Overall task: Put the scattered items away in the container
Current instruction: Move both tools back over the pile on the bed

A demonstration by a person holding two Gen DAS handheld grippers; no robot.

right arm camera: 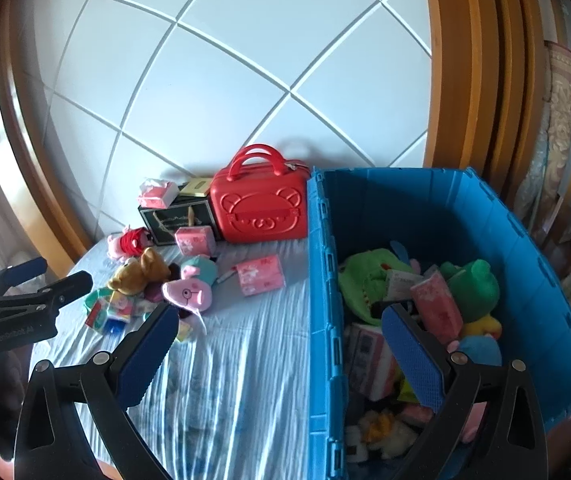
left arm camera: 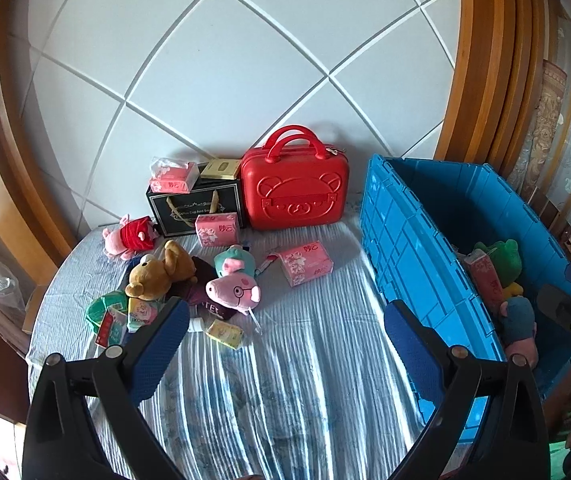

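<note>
A blue crate (left arm camera: 409, 240) (right arm camera: 323, 280) stands on the right of the bed and holds a green frog plush (right arm camera: 475, 288), tissue packs and other soft toys. Scattered to its left lie a pink pig plush (left arm camera: 233, 290) (right arm camera: 187, 294), a brown bear plush (left arm camera: 161, 272) (right arm camera: 139, 268), a pink tissue pack (left arm camera: 305, 264) (right arm camera: 261, 274) and small packets (left arm camera: 225, 334). My left gripper (left arm camera: 285, 320) hovers open over the striped sheet with nothing between its fingers. My right gripper (right arm camera: 279, 328) is open and empty, straddling the crate's left wall.
A red bear-face case (left arm camera: 295, 192) (right arm camera: 261, 208), a black gift bag (left arm camera: 193, 208) and more tissue packs (left arm camera: 173, 176) sit against the white padded headboard (left arm camera: 225, 60). A red-and-pink plush (left arm camera: 129, 236) lies far left. Wooden frames flank the bed.
</note>
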